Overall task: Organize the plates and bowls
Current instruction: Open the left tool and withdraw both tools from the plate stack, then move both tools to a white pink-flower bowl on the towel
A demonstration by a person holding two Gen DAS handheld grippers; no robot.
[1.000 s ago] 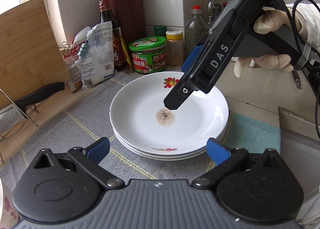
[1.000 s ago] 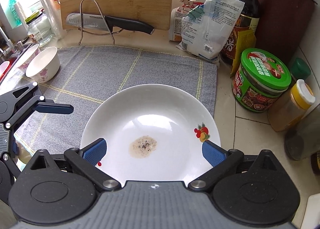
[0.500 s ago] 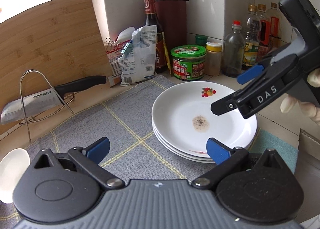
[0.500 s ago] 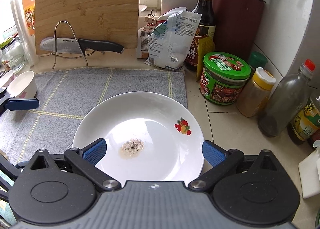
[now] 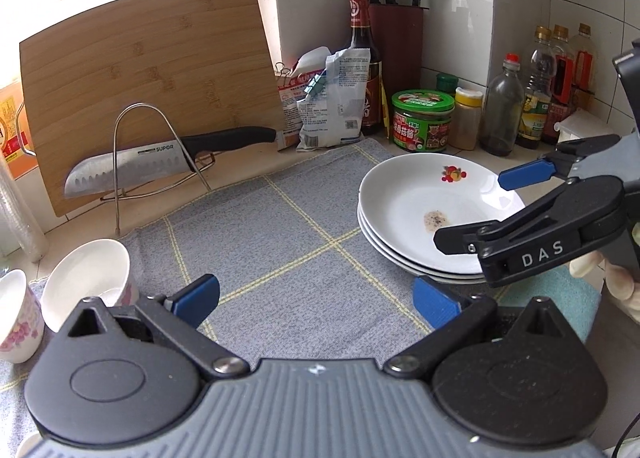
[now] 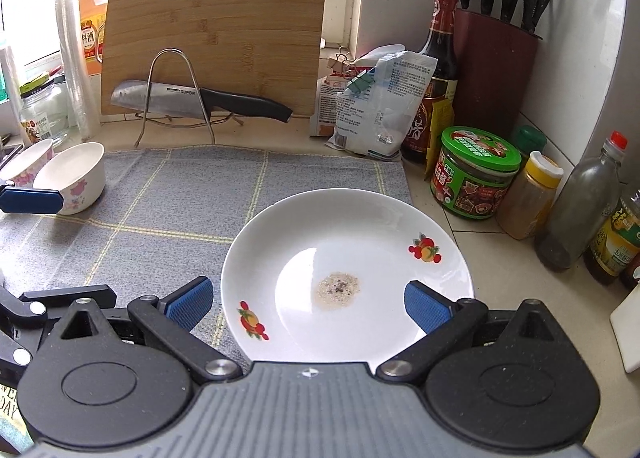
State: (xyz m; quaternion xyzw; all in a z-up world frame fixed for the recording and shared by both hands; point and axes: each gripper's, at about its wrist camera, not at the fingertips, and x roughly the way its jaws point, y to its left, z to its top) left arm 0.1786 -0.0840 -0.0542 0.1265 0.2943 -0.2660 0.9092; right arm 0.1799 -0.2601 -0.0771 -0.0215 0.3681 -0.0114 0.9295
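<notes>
Left wrist view showed the left tool (image 5: 316, 300) with its blue-padded fingers spread apart and gripping nothing, held above the grey checked cloth (image 5: 280, 234) on the desk (image 5: 248, 173). A stack of white plates (image 5: 404, 225) sat at the cloth's right edge; the top plate bore a small brownish speckled residue near its centre and a fruit motif on its rim. The right tool (image 5: 468, 209) reached in over that stack from the right, fingers apart, clasping nothing. Two white floral bowls (image 5: 86, 282) stood at the cloth's left edge, just beside each other.

Right wrist view confirmed the right tool (image 6: 308, 300) wide apart, its left pad beside the top plate's (image 6: 348, 242) rim and its right pad over the plate; contact could not be determined. A knife (image 6: 200, 97) rested on a wire stand in front of an upright bamboo cutting board (image 6: 216, 25). Jars and bottles stood beyond the plates by the wall.
</notes>
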